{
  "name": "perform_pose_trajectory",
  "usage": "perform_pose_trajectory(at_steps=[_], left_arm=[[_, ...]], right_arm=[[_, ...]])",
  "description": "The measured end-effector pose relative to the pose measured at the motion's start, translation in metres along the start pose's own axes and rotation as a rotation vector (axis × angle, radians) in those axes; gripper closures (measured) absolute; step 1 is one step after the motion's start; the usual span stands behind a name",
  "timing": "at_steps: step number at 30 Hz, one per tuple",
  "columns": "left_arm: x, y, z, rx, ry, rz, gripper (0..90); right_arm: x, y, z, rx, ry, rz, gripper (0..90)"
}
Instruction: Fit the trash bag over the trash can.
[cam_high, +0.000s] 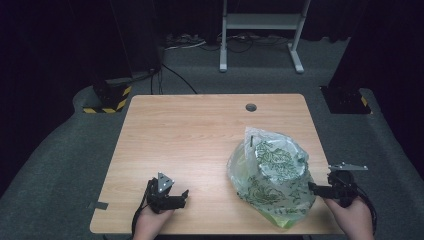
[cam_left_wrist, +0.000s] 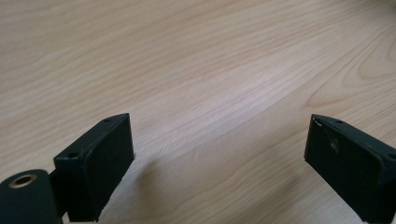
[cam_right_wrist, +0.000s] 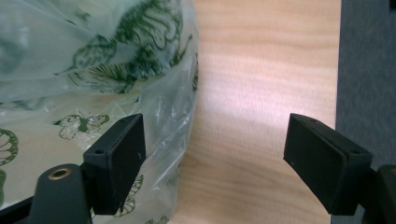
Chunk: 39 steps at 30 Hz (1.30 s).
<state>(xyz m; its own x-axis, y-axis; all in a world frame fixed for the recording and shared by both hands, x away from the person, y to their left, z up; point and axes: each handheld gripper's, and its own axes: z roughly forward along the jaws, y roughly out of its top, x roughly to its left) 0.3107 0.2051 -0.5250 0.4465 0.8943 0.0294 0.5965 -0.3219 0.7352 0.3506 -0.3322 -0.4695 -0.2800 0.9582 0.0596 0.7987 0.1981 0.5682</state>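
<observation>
A translucent plastic bag (cam_high: 272, 175) printed with green leaves and butterflies stands crumpled on the right half of the wooden table (cam_high: 200, 130). My right gripper (cam_high: 312, 188) is at the bag's right side near the table's right edge, with its jaws pointing left. In the right gripper view it (cam_right_wrist: 215, 123) is open; its left jaw is against the bag (cam_right_wrist: 93, 70), while bare wood (cam_right_wrist: 261, 70) lies between the jaws. My left gripper (cam_high: 183, 197) rests low over the front left of the table, apart from the bag. Its jaws (cam_left_wrist: 217, 126) stand wide open over bare wood (cam_left_wrist: 187, 56).
A round cable hole (cam_high: 251, 107) sits near the table's far edge. Beyond the table stand a white frame (cam_high: 260, 30) and a black base with yellow stripes (cam_high: 107, 100). Grey carpet (cam_right_wrist: 369, 70) lies just past the table's right edge.
</observation>
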Motion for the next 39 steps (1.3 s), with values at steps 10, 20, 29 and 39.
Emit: perform_pose_trajectory(at_steps=[10, 20, 29, 39], left_arm=[[0.003, -0.006, -0.002, 0.045, -0.003, -0.038, 3.6], [0.002, -0.007, -0.002, 0.044, -0.006, -0.037, 0.2], [0.002, -0.007, -0.002, 0.043, -0.008, -0.037, 0.2], [0.002, -0.006, -0.001, 0.043, -0.009, -0.038, 0.2]], right_arm=[[0.007, 0.025, 0.011, 0.291, -0.02, 0.055, 17.4], [0.013, 0.04, 0.027, 0.563, -0.041, 0.098, 15.5], [0.014, 0.06, 0.0, 0.638, -0.018, 0.158, 19.9], [0.032, 0.117, -0.065, 0.656, -0.074, 0.153, 20.3]])
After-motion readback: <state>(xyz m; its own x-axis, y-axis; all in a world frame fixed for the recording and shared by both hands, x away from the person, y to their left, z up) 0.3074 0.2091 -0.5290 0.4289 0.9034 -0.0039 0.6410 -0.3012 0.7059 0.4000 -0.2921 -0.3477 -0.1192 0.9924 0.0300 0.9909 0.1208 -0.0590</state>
